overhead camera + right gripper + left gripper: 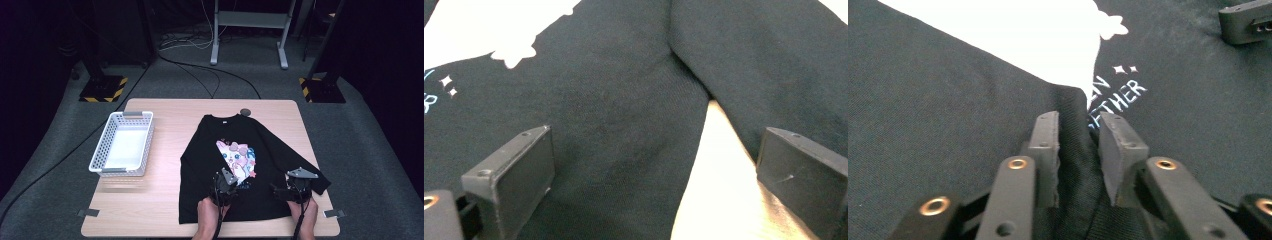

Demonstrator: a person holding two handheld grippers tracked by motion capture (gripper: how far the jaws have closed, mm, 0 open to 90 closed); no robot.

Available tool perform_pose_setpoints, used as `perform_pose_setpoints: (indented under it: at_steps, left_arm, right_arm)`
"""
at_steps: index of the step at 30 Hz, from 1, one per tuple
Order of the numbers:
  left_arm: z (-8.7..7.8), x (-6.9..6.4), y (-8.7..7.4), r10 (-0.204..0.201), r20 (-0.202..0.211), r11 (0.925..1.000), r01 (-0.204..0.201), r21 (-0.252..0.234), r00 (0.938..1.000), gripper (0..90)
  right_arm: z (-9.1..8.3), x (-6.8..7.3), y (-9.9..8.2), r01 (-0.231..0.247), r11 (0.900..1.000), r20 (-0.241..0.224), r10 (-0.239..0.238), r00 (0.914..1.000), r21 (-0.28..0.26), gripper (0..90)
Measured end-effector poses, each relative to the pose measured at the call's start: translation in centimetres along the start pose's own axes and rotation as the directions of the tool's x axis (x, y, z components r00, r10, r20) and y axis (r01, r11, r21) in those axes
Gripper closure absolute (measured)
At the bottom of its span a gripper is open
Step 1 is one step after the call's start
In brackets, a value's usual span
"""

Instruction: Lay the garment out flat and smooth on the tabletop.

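- Black long-sleeved cotton shirt with a pink cartoon print (240, 165) lies flat on the light wooden tabletop (165, 200): soft, light, floppy, best pinched by a fold or hem.
- White perforated plastic basket (100, 150) sits left, empty.
- Left tongs (1078, 145) pinch a raised ridge of shirt fabric.
- Right tongs (649, 175) gape wide over body and sleeve.

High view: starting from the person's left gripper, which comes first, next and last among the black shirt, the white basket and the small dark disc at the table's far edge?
From the left gripper:
1. Black shirt: directly beneath it, a fold of cloth between the fingers.
2. White basket: off to the left on the table.
3. Small dark disc: at the far edge, beyond the shirt's collar.
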State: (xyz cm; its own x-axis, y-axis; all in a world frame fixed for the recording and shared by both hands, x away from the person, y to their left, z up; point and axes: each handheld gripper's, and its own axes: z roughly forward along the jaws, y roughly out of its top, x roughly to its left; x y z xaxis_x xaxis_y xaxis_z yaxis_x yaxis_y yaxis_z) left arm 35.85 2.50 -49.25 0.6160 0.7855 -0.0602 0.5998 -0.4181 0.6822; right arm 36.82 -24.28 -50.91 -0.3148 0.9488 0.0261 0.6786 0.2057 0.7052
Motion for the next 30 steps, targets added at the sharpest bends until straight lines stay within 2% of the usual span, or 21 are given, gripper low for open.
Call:
perform_pose_setpoints:
  at_steps: [6, 14, 26, 30]
  left_arm:
    - [-0.3, 0.4, -0.3, 0.002, -0.004, 0.9999, -0.002, -0.011, 1.0, 79.1]
    - [-1.1, 1.0, -0.4, 0.012, -0.022, 0.9996, -0.013, -0.024, 0.9997, 81.8]
    - [-3.6, 3.3, -0.9, -0.013, -0.059, 0.997, 0.009, -0.077, 0.9982, 82.3]
    - [-4.4, 4.3, -1.3, -0.035, -0.068, 0.9954, 0.029, -0.091, 0.9971, 82.4]
  right_arm:
    - [0.0, 0.0, 0.0, 0.0, 1.0, 0.0, 0.0, 1.0, 0.0, 2.0]
    - [0.0, 0.0, 0.0, 0.0, 1.0, 0.0, 0.0, 1.0, 0.0, 2.0]
    - [0.0, 0.0, 0.0, 0.001, 1.0, -0.002, -0.001, 1.0, -0.001, 1.9]
    - [0.0, 0.0, 0.0, 0.003, 1.0, -0.003, -0.003, 1.0, 0.0, 1.7]
